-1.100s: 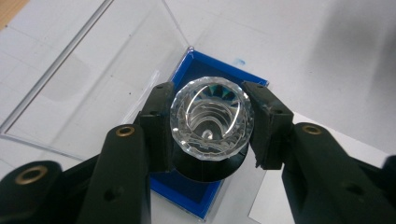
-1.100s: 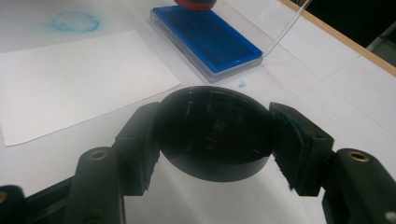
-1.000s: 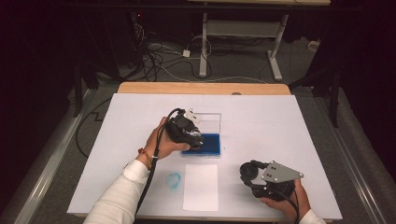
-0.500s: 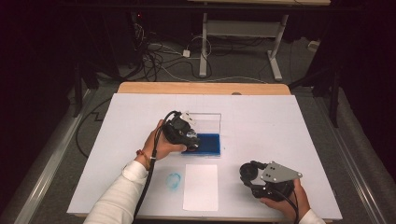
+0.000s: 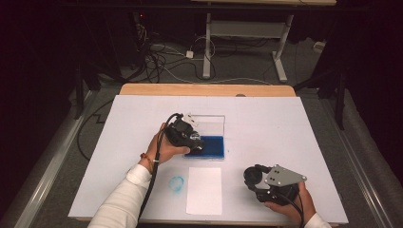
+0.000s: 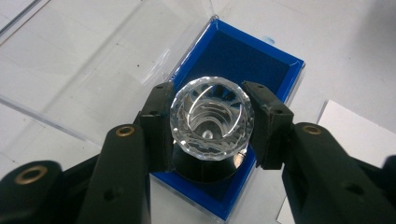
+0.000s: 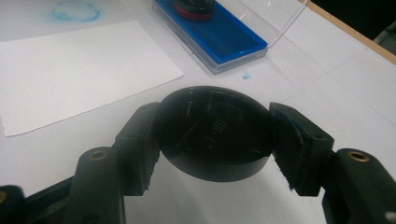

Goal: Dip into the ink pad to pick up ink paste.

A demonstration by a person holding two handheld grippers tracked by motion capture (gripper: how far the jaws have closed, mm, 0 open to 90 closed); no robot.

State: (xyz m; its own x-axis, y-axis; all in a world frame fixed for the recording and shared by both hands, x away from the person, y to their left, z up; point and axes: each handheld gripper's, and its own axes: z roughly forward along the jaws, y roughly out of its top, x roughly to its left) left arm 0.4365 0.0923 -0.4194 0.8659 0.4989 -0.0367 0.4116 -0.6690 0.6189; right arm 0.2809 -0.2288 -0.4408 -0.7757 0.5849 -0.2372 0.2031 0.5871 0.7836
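Observation:
A stamp with a faceted clear-crystal handle (image 6: pixel 212 121) and a black base stands on the blue ink pad (image 6: pixel 243 60), and my left gripper (image 6: pixel 212 119) is shut on that handle. From above, the left gripper (image 5: pixel 190 140) is over the near left end of the ink pad (image 5: pixel 213 147). The right gripper view shows the stamp's base (image 7: pixel 194 7) resting on the pad (image 7: pixel 224 39). My right gripper (image 7: pixel 215 135) is shut on a round black cap (image 7: pixel 212 130), low over the table at the front right (image 5: pixel 259 183).
The pad's clear lid (image 5: pixel 209 124) stands open behind it. A white sheet of paper (image 5: pixel 204 190) lies at the front middle, with a blue ring smudge (image 5: pixel 177 183) on the table to its left. A wooden edge (image 5: pixel 204 89) runs along the table's far side.
My left gripper, still holding the stamp, has shifted a little toward the near side over the ink pad. The right gripper has stayed where it was.

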